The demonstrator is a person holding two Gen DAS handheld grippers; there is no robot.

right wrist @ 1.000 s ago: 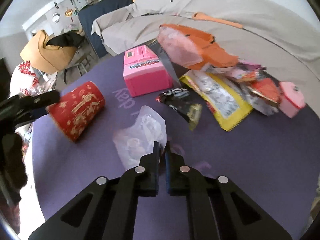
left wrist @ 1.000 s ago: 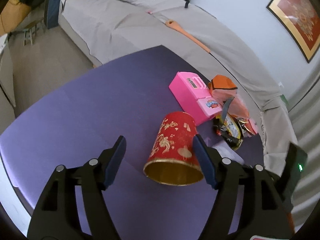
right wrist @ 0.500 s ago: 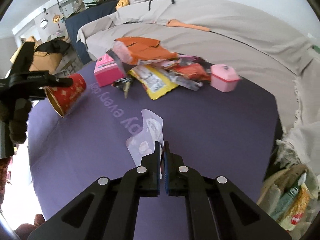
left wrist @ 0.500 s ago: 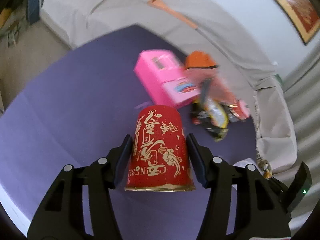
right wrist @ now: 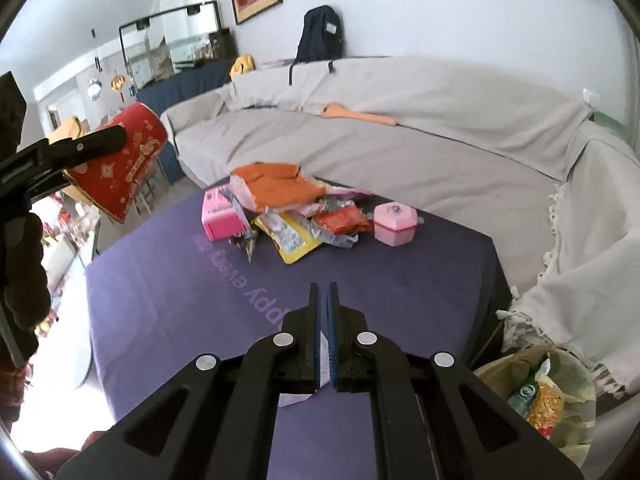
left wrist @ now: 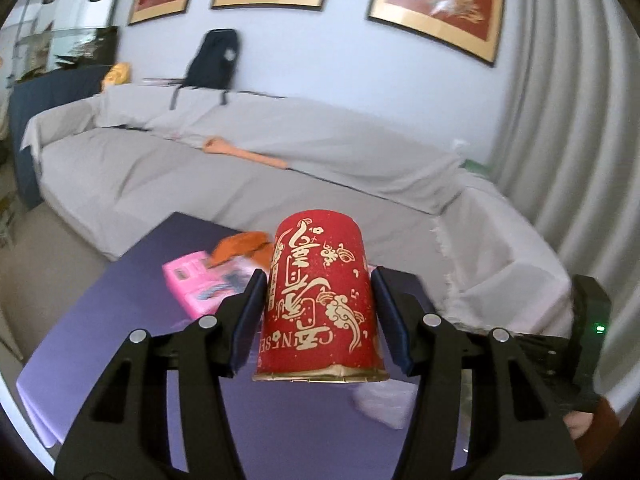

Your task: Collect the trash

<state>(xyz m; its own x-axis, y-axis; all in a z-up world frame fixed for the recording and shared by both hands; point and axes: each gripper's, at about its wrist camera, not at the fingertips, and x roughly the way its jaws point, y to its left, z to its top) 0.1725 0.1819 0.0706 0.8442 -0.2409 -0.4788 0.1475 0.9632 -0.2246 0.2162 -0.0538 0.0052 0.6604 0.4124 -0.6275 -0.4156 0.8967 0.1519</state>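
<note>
both grippers loaded | left gripper (left wrist: 320, 316) clamps red cup (left wrist: 320, 300), base forward | right gripper (right wrist: 324, 320) pinches clear wrapper (right wrist: 325, 344)

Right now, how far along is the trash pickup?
Done: some rubbish sits in the bag. In hand: left gripper holds the red cup aloft; right gripper pinches a clear wrapper. Left: the wrapper pile on the purple table.

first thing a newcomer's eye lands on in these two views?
The red paper cup with gold lettering, clamped between the left gripper fingers and lifted off the purple table. Next, the heap of wrappers beside a pink box at the table's far side. The right gripper is pinched on a thin clear plastic bag, with a trash bag to its lower right.
</note>
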